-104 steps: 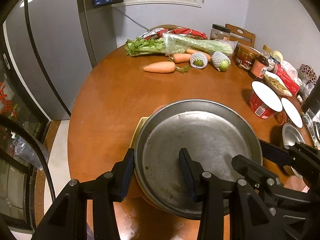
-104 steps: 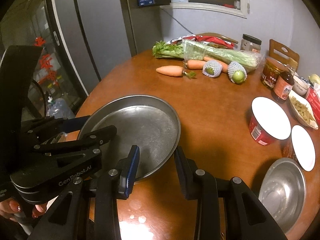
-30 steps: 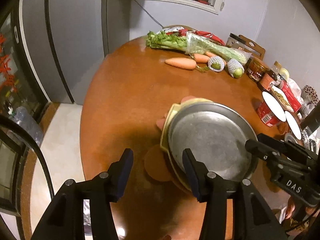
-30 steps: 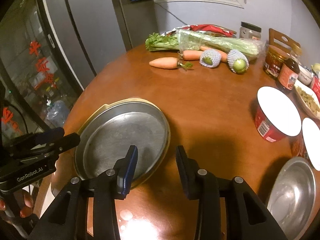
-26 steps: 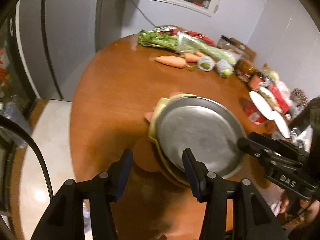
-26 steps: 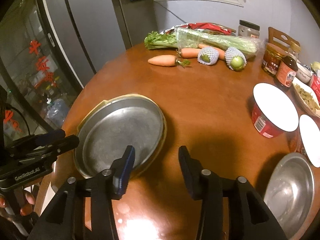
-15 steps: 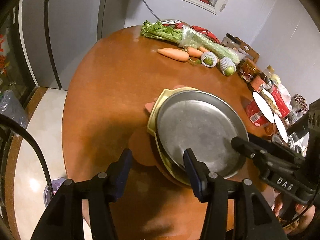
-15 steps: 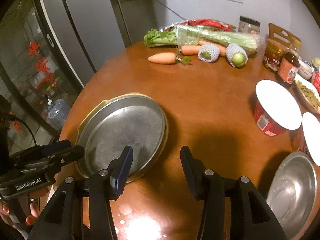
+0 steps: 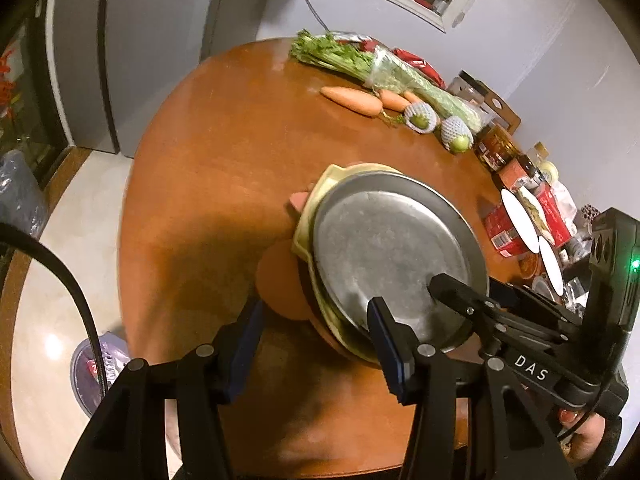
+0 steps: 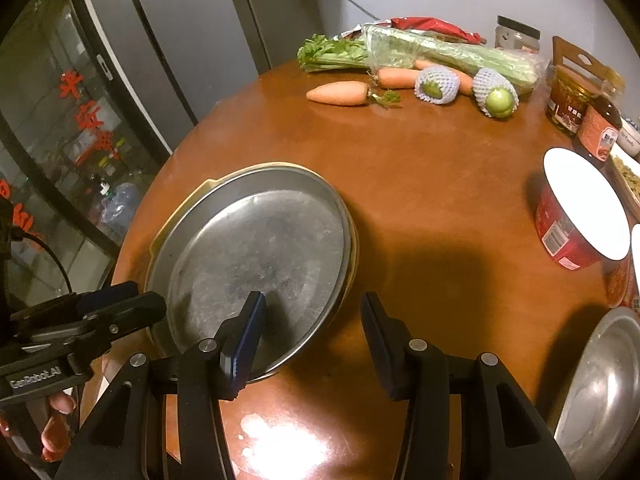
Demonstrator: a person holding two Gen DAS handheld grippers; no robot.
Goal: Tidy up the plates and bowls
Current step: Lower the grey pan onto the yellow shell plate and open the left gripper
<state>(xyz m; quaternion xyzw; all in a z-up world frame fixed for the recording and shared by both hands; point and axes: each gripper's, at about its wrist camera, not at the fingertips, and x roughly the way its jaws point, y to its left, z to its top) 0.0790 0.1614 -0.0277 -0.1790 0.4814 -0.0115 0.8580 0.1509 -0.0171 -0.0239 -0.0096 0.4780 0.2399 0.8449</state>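
The steel plate [image 10: 256, 256] lies stacked on a yellow dish [image 9: 310, 216] on the bench [image 10: 420, 168]. The right tongs [image 10: 310, 340], parted and empty, straddle its 5 o'clock rim. The left tongs [image 9: 316, 344], parted and empty, hover at 8 o'clock.

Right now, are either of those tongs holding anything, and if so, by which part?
Nothing is held. The left tongs and right tongs both stand open beside the metal plate, pads off its rim.

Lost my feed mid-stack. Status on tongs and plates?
Both tongs open, left tongs and right tongs empty. Steel plate stacked on yellow plate. Steel bowl apart, unstacked. Nothing blocking.
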